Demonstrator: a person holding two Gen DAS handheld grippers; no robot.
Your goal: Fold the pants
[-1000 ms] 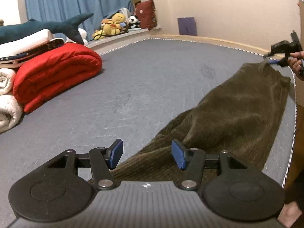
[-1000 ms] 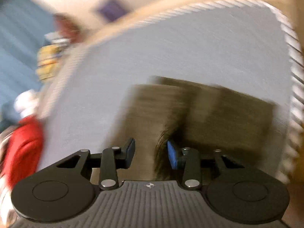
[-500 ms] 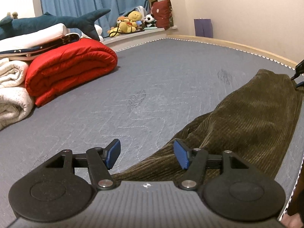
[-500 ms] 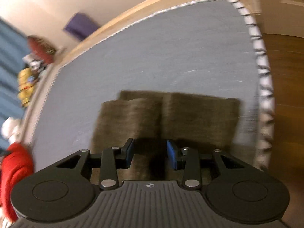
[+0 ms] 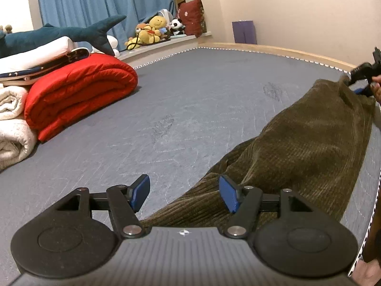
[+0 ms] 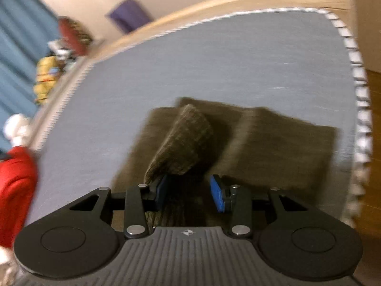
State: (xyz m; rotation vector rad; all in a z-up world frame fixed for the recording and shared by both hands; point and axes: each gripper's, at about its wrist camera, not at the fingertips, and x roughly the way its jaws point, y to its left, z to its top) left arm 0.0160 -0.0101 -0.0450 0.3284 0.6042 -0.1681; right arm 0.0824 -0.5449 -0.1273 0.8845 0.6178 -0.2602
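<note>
Left wrist view shows the grey mattress with brown corduroy pants stretched along its near edge. Left gripper hangs spread over one end, gripping nothing. Right gripper is opening, a raised fold between its pads, unpinched. Judging by this, grab both ends squarely before folding.

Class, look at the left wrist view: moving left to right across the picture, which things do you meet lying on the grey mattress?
Rolled white blankets → red folded quilt → bare grey mattress → olive corduroy pants → right gripper at the pants' far end.
</note>
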